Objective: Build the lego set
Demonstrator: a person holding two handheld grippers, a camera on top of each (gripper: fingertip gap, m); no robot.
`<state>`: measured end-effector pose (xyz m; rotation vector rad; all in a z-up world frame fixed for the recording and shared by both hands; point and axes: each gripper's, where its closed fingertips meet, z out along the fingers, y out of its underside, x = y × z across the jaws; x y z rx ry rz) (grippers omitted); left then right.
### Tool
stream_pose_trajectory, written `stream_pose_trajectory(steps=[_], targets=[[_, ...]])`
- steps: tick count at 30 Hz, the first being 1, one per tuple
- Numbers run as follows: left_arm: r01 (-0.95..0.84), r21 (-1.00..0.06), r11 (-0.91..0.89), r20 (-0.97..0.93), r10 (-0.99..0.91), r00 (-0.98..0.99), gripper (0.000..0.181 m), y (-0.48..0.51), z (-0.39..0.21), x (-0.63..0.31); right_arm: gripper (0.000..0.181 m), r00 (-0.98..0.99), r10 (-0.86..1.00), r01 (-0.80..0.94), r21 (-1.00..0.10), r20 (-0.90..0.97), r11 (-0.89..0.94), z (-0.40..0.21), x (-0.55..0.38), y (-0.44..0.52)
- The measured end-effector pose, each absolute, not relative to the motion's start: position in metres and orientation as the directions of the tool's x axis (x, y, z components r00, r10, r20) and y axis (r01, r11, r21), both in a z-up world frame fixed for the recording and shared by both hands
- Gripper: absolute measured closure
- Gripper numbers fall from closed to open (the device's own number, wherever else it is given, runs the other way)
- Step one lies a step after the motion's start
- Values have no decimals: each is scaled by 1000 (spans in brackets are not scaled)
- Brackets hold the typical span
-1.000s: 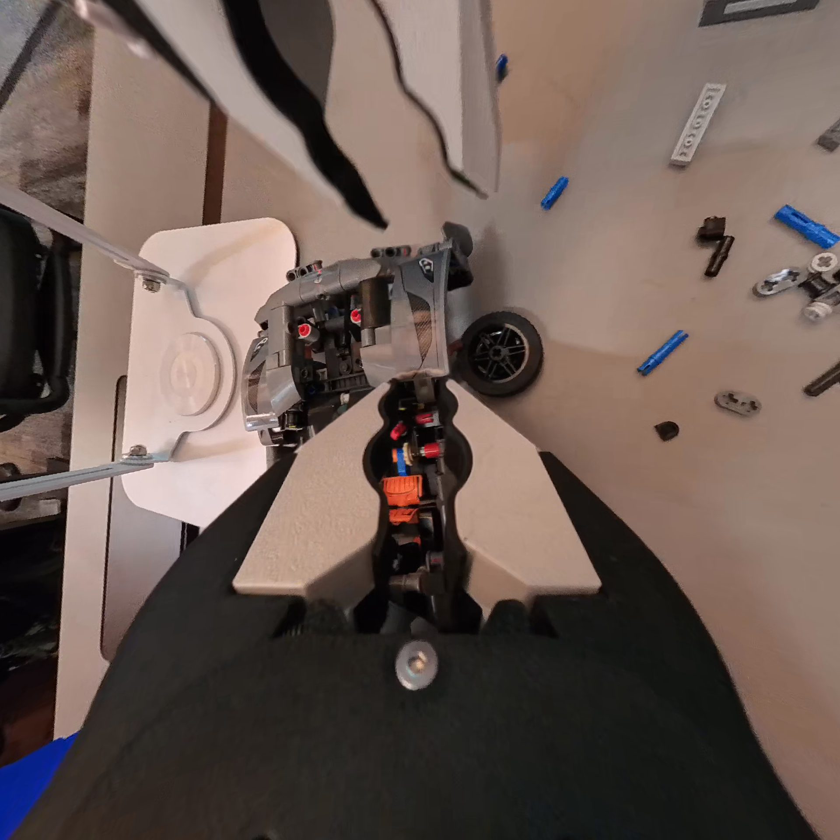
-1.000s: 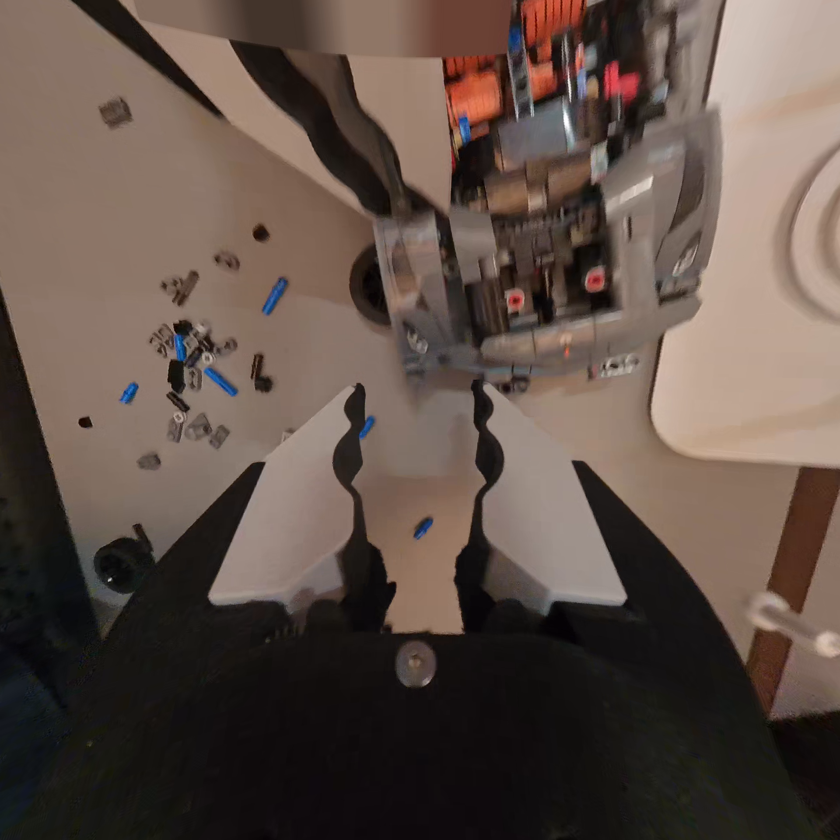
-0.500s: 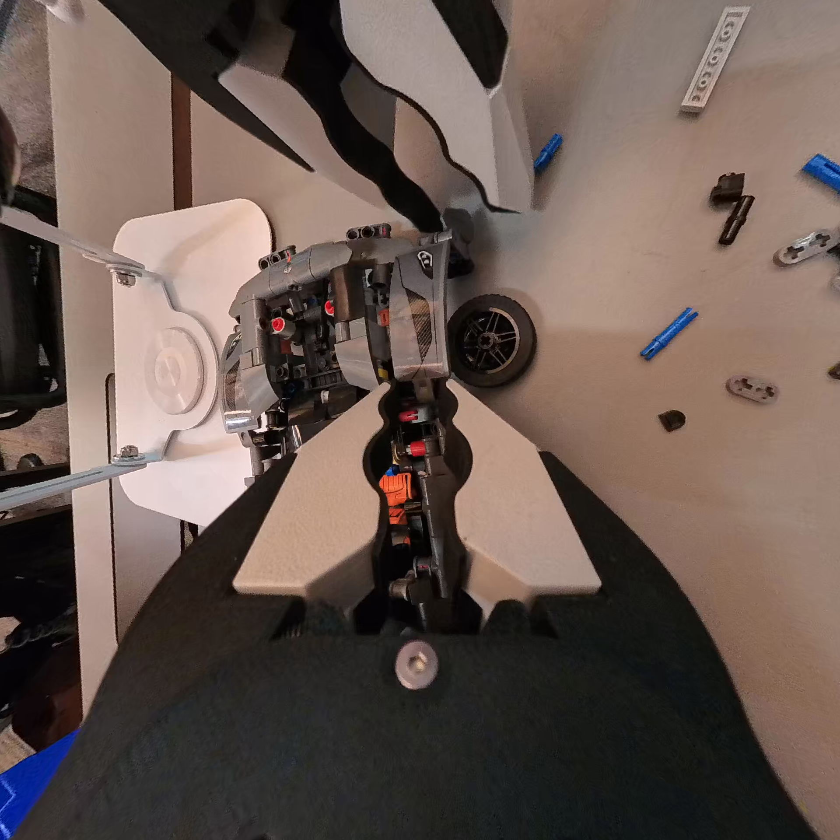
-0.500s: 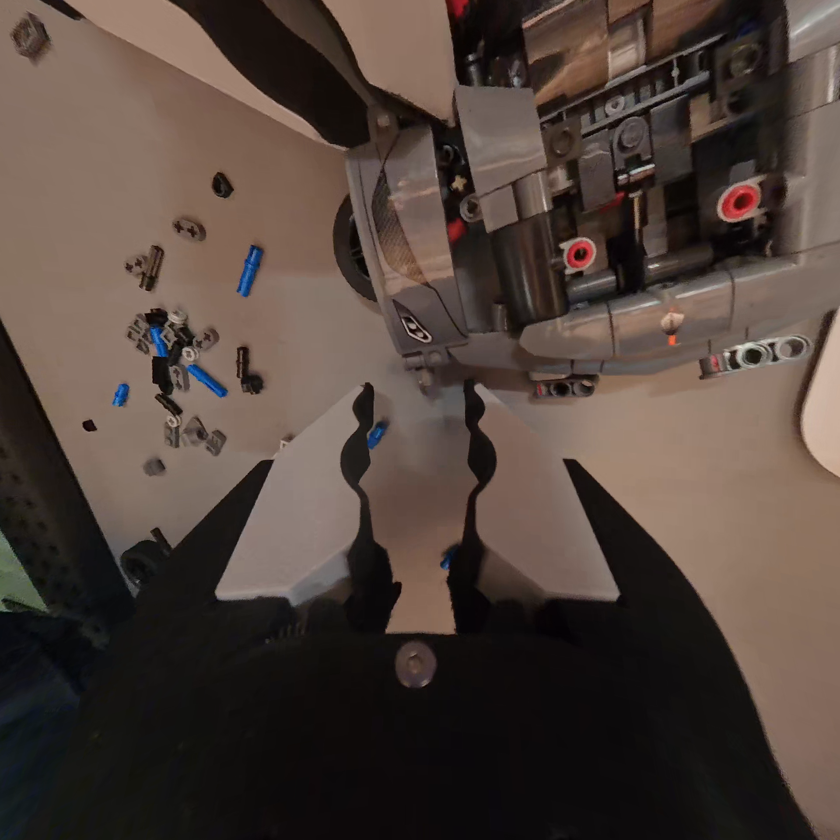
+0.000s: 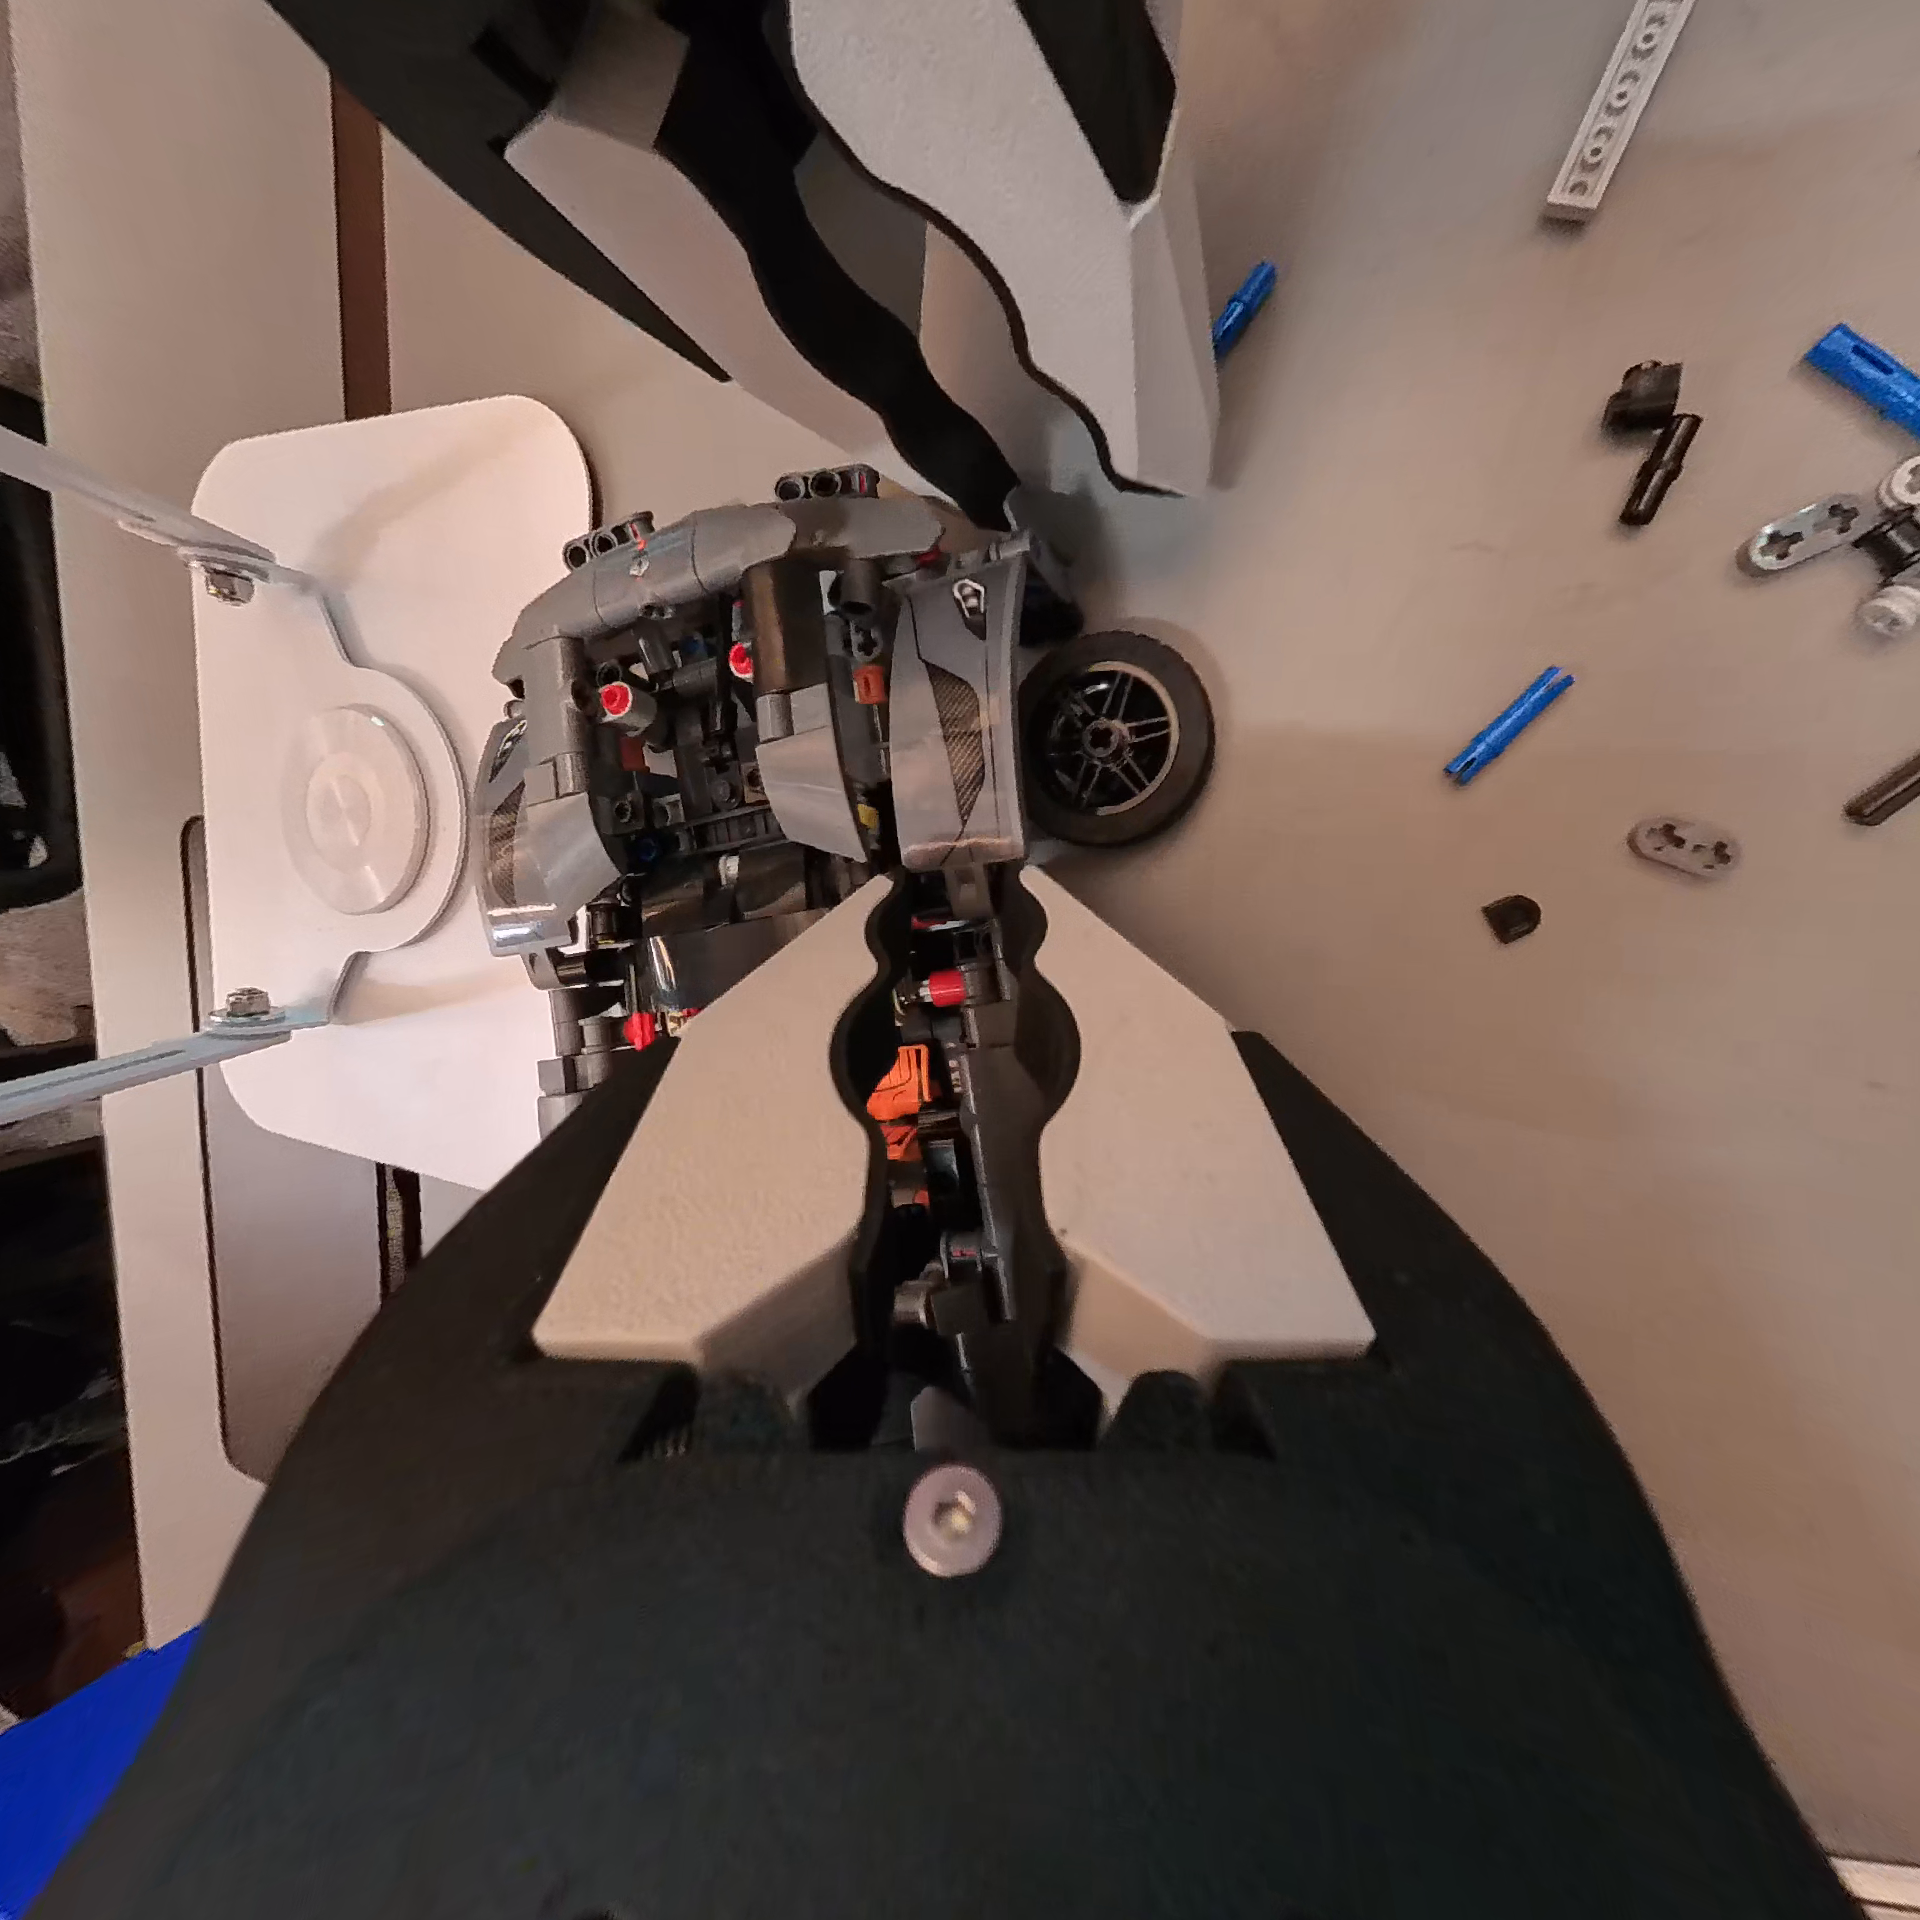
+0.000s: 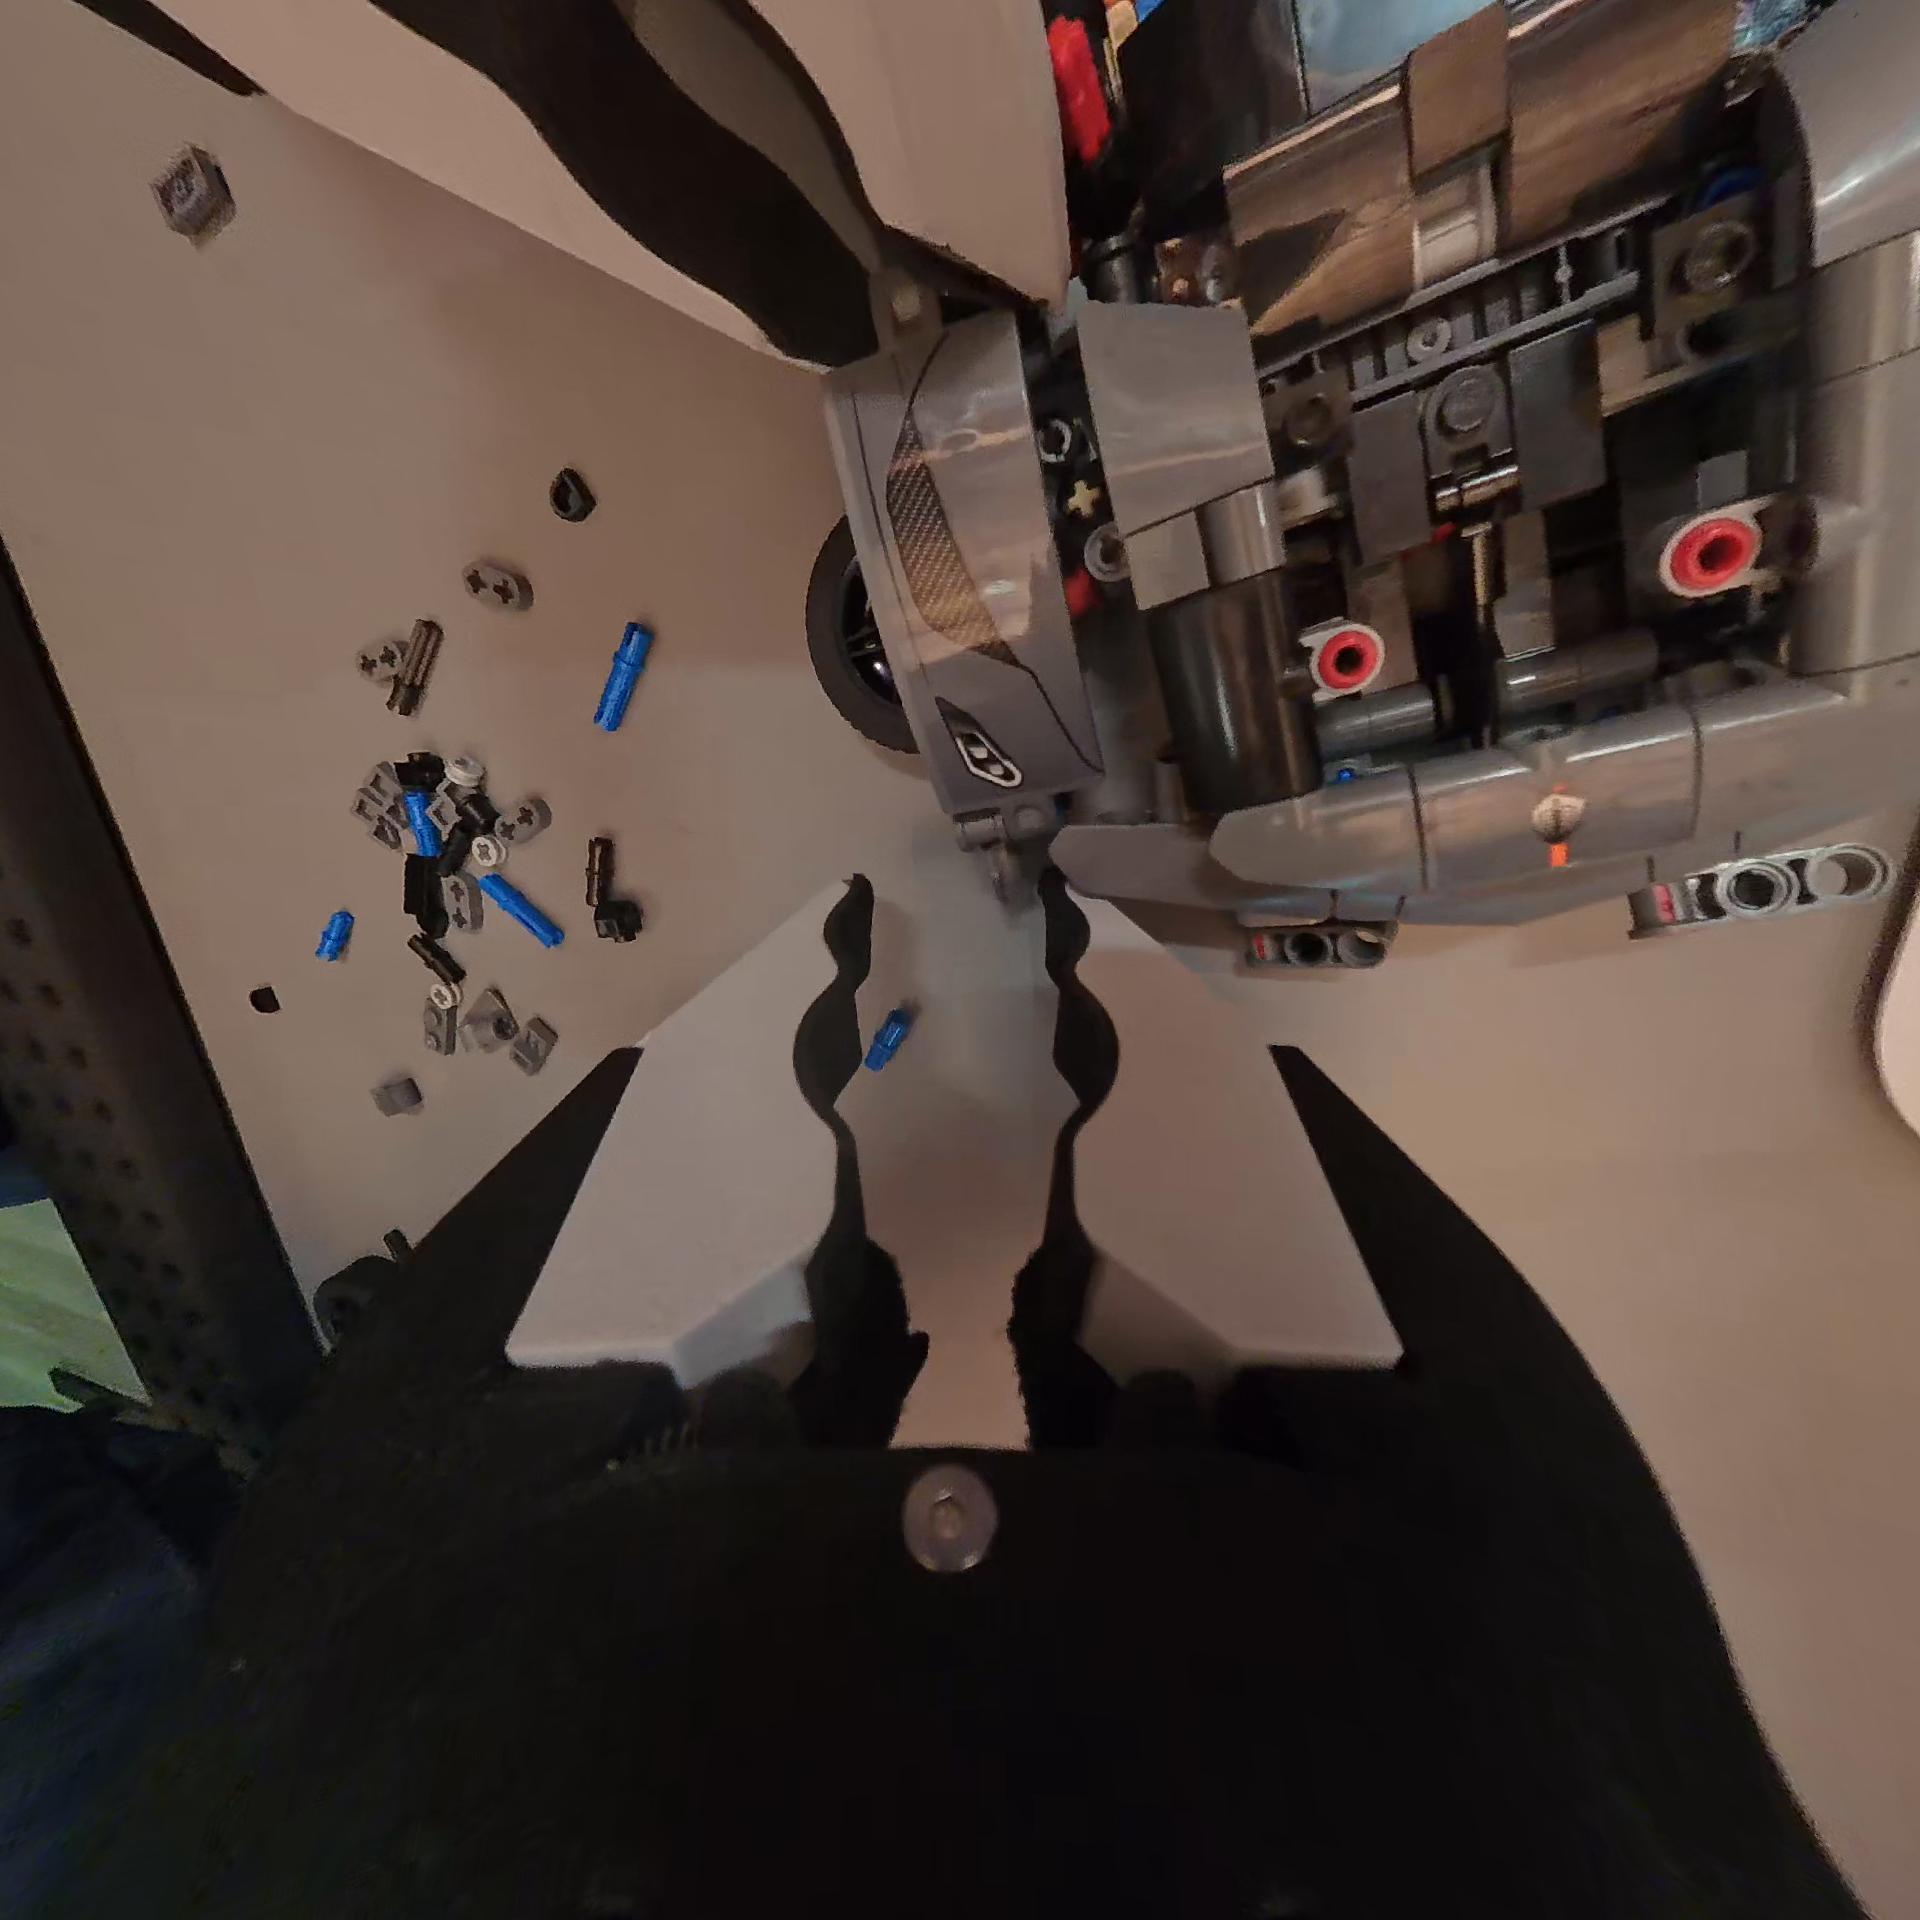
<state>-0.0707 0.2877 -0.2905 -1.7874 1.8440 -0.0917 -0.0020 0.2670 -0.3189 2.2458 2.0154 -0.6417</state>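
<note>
A grey lego car (image 5: 758,727) with red pins and dark inner parts is held off the beige table. My left gripper (image 5: 951,894) is shut on its chassis, whose orange and red parts show between the fingers. A loose black wheel (image 5: 1117,743) lies on the table beside the car. My right gripper (image 6: 956,894) is open and empty, its right fingertip right by the car's (image 6: 1403,582) lower grey corner. In the left wrist view the right gripper (image 5: 1070,488) comes down from the top to the car's upper right corner.
A white base plate with metal struts (image 5: 384,727) lies left of the car. Loose parts lie on the table: a grey plate (image 5: 1605,114), blue pins (image 5: 1507,722), a small pile (image 6: 457,842), and a blue pin (image 6: 888,1039) under my right fingers. A dark perforated panel (image 6: 125,1039) borders the table. My left gripper's tips are some 4 cm from the loose black wheel (image 5: 1117,743).
My right gripper has moved in toward the car, still open; the car now looms larger in its view. My left gripper keeps its hold and has barely shifted.
</note>
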Motion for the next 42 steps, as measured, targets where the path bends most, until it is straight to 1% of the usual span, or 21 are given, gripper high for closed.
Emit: stream_pose_trajectory(steps=[7, 10, 12, 18, 19, 24, 32, 34, 36, 38, 40, 42], targets=[[-905, -408, 122, -367, -929, 40, 168, 288, -291, -70, 166, 77, 943, 958, -238, -325, -160, -323, -7, 271], [-903, -411, 125, -377, -925, 43, 167, 289, -290, -69, 167, 90, 940, 954, -243, -330, -177, -322, -8, 272], [-903, -411, 127, -384, -922, 46, 167, 289, -289, -69, 171, 107, 939, 949, -247, -326, -194, -321, -8, 275], [-899, -421, 120, -382, -922, 57, 168, 291, -288, -69, 170, 166, 935, 938, -243, -315, -248, -320, -6, 283], [-898, -424, 118, -382, -922, 59, 168, 291, -288, -68, 162, 182, 934, 936, -237, -308, -261, -319, -5, 285], [-902, -414, 123, -394, -918, 56, 168, 291, -290, -68, 169, 165, 941, 939, -246, -295, -242, -314, -5, 285], [-914, -381, 137, -428, -903, 42, 168, 292, -292, -68, 170, 180, 920, 925, -257, -349, -279, -314, -5, 281], [-909, -398, 127, -409, -911, 51, 168, 292, -294, -67, 166, 182, 919, 929, -246, -350, -278, -312, -1, 280], [-906, -404, 124, -401, -914, 54, 168, 292, -294, -67, 166, 169, 932, 935, -245, -321, -254, -313, 0, 280], [-904, -410, 122, -396, -917, 56, 168, 292, -294, -67, 158, 184, 940, 948, -203, -287, -247, -318, 5, 279], [-903, -412, 121, -392, -918, 56, 168, 292, -294, -67, 155, 198, 945, 953, -176, -259, -247, -321, 8, 279], [-903, -412, 120, -392, -918, 56, 168, 292, -294, -67, 152, 197, 943, 946, -199, -267, -254, -320, 3, 274]])
